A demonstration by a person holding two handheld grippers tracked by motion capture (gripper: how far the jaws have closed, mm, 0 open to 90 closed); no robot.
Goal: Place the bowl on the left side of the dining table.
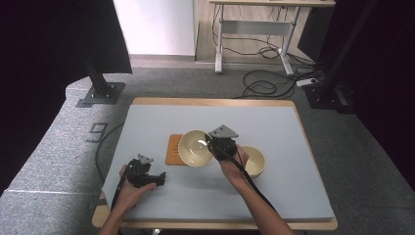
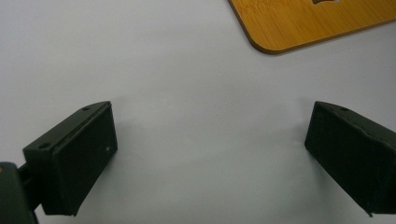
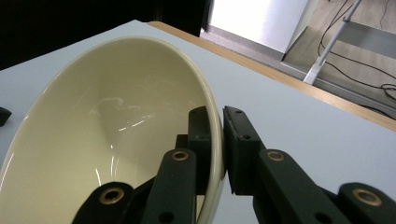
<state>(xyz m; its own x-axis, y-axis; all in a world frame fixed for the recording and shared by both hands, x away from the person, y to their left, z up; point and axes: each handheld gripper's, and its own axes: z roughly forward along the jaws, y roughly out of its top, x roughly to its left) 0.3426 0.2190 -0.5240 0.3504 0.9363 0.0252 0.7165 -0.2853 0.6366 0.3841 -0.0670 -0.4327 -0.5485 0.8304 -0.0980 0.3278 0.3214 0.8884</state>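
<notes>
Left claw (image 1: 159, 178): observed low over the grey worktop (image 1: 147, 122) near its front left portion, held in the person's left hand (image 1: 128, 188). In the left gripper view its jaws stand spread wide apart with nothing between them but bare grey surface; a rounded corner of the wooden board (image 2: 303, 23) lies ahead of them, well clear of both jaws.

Wooden board (image 1: 172, 149): flat on the worktop at centre, ahead and to the right of the left claw. Its right part is overlapped by the cream bowl.

Cream bowl (image 1: 194, 148): positioned at the worktop's centre, tilted, with its open side turned up and toward the camera. Its right rim sits inside the right claw (image 1: 211, 145). In the right gripper view one jaw lies inside the bowl (image 3: 107, 130) and the other outside, both pressed against the thin wall, so the right claw (image 3: 218, 140) is pinching the rim.

Second bowl (image 1: 255, 160): same cream colour, upright on the worktop just right of the right hand (image 1: 234, 164), partly hidden by it.
</notes>
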